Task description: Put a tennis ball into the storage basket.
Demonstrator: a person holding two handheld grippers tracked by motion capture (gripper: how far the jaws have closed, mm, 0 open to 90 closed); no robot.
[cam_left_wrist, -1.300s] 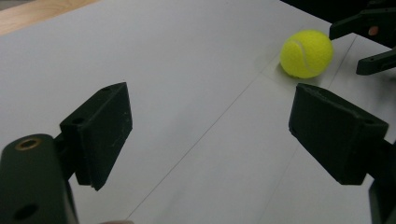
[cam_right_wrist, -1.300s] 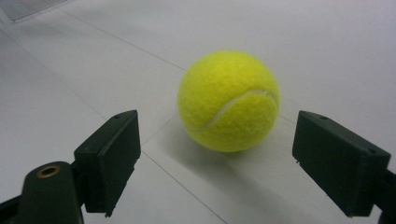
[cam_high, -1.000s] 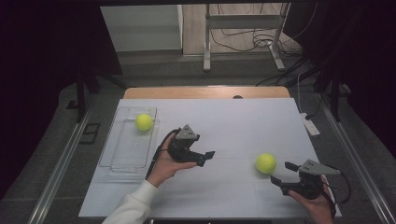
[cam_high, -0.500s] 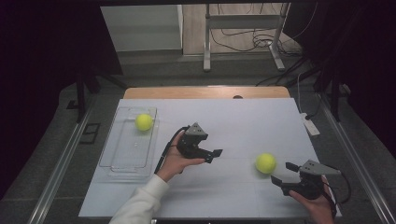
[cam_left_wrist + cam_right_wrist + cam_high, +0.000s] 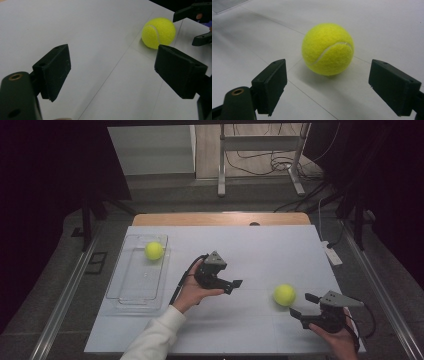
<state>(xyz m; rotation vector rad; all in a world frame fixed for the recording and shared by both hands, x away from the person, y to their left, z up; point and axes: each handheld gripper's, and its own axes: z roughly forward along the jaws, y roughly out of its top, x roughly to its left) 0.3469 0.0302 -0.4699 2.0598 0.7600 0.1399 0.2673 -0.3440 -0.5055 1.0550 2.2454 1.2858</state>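
High view: we see a white bench [image 5: 250, 250] with two tennis balls, a clear tray and both of our hand-held grippers on or over it.
Near ball: the tennis ball [image 5: 284, 295] lies on the bare bench at about 4 o'clock from the bench's middle, touching neither hand-held gripper.
Right hand-held gripper: our right hand-held gripper [image 5: 303, 304] sits at 4 o'clock from that ball, just beside it, jaws spread and aimed at it.
Right gripper view: we see the ball [image 5: 327, 49] resting ahead of the two black jaws, between their lines but beyond the tips, with a white seam curving across it and its shadow under it.
Left hand-held gripper: our left hand-held gripper [image 5: 234, 286] is held over the bench's middle, at 9 o'clock from the ball and well apart from it; its jaws are spread with nothing between them.
Left gripper view: we see the same ball [image 5: 158, 32] at 1 o'clock, past the right-side jaw, with the tips of the right hand-held gripper [image 5: 200, 26] just beyond it.
Tray: the clear tray [image 5: 131, 290] lies along the bench's left edge.
Far ball: a second tennis ball [image 5: 154, 251] rests in the tray's far end.
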